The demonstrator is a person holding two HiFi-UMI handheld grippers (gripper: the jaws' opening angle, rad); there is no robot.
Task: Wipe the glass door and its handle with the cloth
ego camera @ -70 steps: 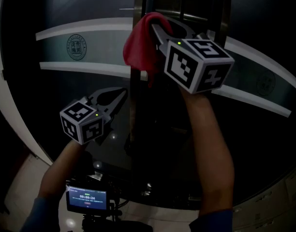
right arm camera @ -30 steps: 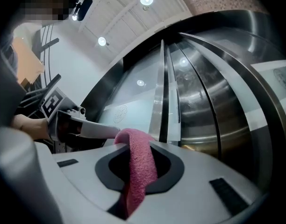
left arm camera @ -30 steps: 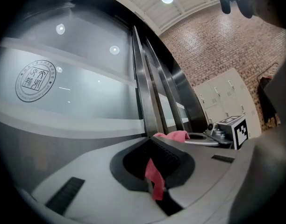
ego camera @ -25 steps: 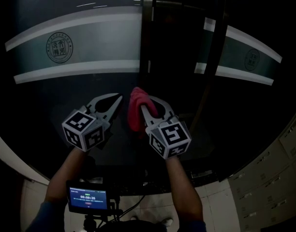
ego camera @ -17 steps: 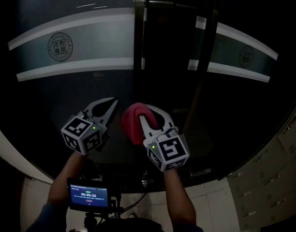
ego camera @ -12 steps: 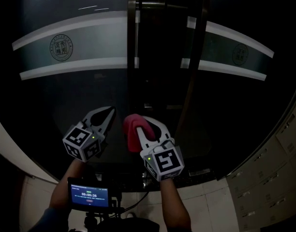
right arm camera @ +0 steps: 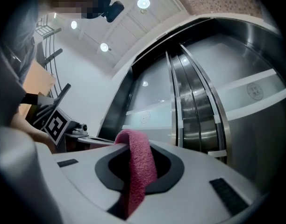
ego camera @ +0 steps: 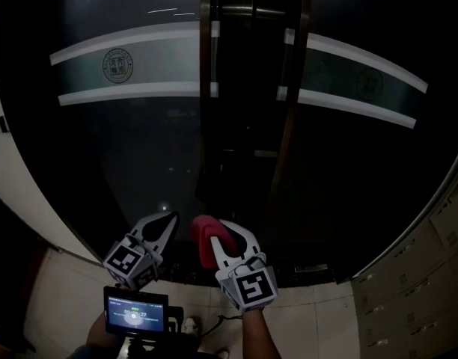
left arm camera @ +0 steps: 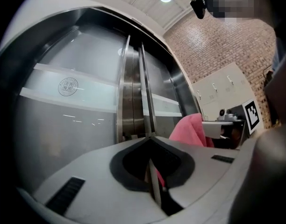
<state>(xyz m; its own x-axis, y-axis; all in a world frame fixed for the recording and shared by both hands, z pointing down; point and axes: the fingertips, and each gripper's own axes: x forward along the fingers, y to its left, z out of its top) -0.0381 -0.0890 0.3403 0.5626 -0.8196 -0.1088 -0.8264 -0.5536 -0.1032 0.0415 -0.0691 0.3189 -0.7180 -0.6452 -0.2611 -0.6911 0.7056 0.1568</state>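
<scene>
Two hand-held grippers were shown low in the head view, side by side in front of the lower part of the glass door [ego camera: 139,148]. The left gripper [ego camera: 170,218] was seen in its own view with the jaws brought together and nothing caught between them. The right gripper [ego camera: 216,232] was clamped on the red cloth [ego camera: 202,238]. In the right gripper view the cloth [right arm camera: 140,166] was pinched between the jaws, with a fold arched over their tips. In the left gripper view it [left arm camera: 191,129] was seen just beside the closed jaws, to their right. Contact between cloth and glass could not be made out. A pale frosted band [ego camera: 162,90] with a round emblem [ego camera: 119,64] was carried across the upper door. An upright metal bar [ego camera: 206,73] was set at the edge of the pane, well above both grippers. A small lit screen [ego camera: 135,314] was mounted below the left gripper.
</scene>
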